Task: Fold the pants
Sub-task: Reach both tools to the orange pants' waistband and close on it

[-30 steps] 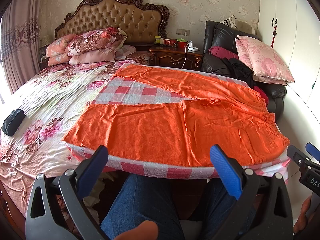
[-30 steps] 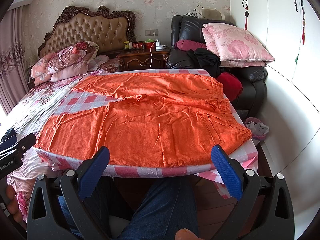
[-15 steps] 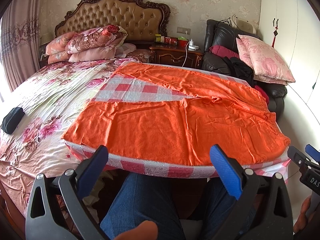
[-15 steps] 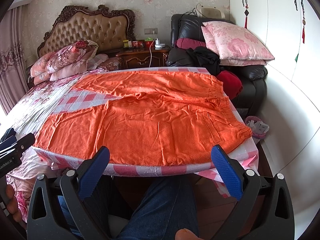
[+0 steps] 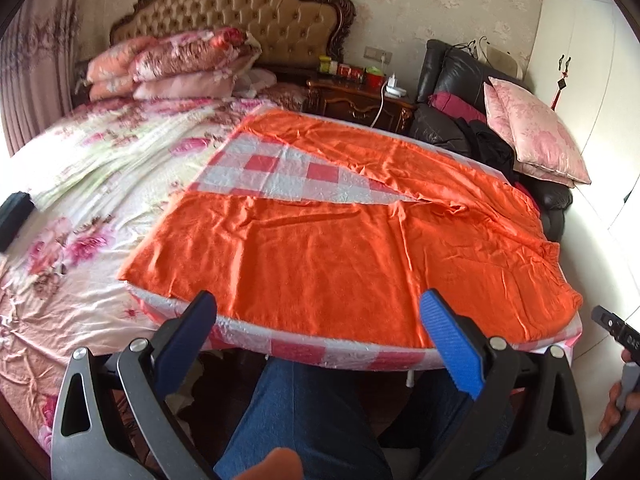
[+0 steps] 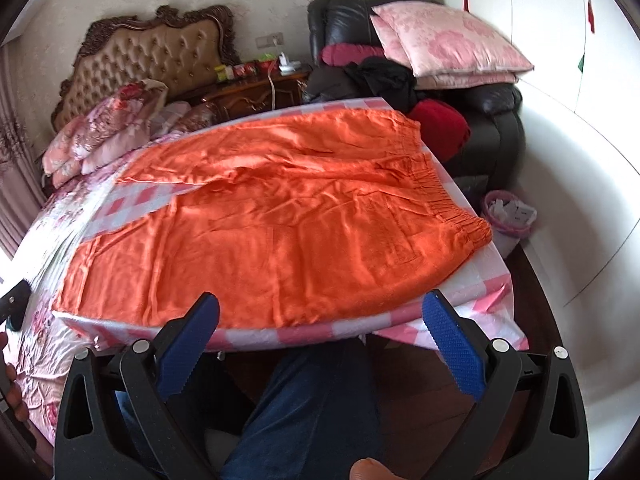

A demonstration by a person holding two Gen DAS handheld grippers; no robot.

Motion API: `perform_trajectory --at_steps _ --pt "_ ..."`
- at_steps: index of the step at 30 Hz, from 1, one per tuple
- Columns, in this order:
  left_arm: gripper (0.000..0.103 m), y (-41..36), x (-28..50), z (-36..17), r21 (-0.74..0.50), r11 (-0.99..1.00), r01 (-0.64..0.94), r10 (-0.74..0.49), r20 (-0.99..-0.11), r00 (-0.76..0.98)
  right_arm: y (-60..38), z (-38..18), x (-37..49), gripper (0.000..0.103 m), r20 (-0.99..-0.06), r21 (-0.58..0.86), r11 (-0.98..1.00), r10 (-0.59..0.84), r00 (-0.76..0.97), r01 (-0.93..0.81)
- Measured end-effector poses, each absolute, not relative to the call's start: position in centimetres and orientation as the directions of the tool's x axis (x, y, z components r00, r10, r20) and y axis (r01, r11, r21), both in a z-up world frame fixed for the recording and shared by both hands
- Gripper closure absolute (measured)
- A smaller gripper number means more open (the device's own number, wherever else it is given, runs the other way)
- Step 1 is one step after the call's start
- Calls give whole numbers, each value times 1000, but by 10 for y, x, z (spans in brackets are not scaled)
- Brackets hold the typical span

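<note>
Orange pants (image 5: 340,248) (image 6: 280,216) lie spread flat on a red-and-white checked board (image 5: 280,168) (image 6: 472,280) at the foot of the bed. Their legs fan out to the left and the elastic waistband (image 6: 444,196) is at the right. My left gripper (image 5: 320,320) is open, hovering just short of the near edge of the pants, nothing between its blue pads. My right gripper (image 6: 320,320) is open too, in front of the near hem, tilted and empty. The right gripper's tip (image 5: 616,328) shows at the far right of the left wrist view.
The person's legs in blue jeans (image 5: 304,412) are under the board's near edge. A floral bed (image 5: 92,184) with stacked pillows (image 5: 172,64) lies to the left. A nightstand (image 5: 360,100), black armchair with pink cushions (image 6: 444,40) and a small bin (image 6: 508,216) stand at the right.
Both grippers moved forward toward the pants' near edge, staying open. The right gripper tilted, so its view leans. The pants have not moved.
</note>
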State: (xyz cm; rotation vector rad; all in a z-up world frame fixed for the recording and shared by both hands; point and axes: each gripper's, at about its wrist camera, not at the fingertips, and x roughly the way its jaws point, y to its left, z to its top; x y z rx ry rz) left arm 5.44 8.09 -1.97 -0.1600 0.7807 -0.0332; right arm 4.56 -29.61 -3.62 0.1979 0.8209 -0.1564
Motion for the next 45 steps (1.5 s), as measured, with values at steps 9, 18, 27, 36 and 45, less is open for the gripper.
perform_trajectory --at_steps 9,18,27,36,45 --pt "5 126 138 1 -174 984 -31 -104 -712 694 -378 -30 156 5 -794 126 959 -57 605 255" --pt "27 168 212 17 -140 989 -51 -72 -745 664 -419 -52 243 5 -858 44 976 -72 508 212" --pt "50 199 418 -2 -122 993 -11 -93 -810 579 -436 -87 367 5 -896 -102 991 -130 425 89" --pt "59 209 662 -62 -120 993 -3 -107 -900 422 -455 -119 451 5 -942 -60 997 -38 333 -57" --pt "60 212 740 -117 -84 996 -15 -74 -942 328 -463 -139 471 4 -958 -31 988 13 285 -150"
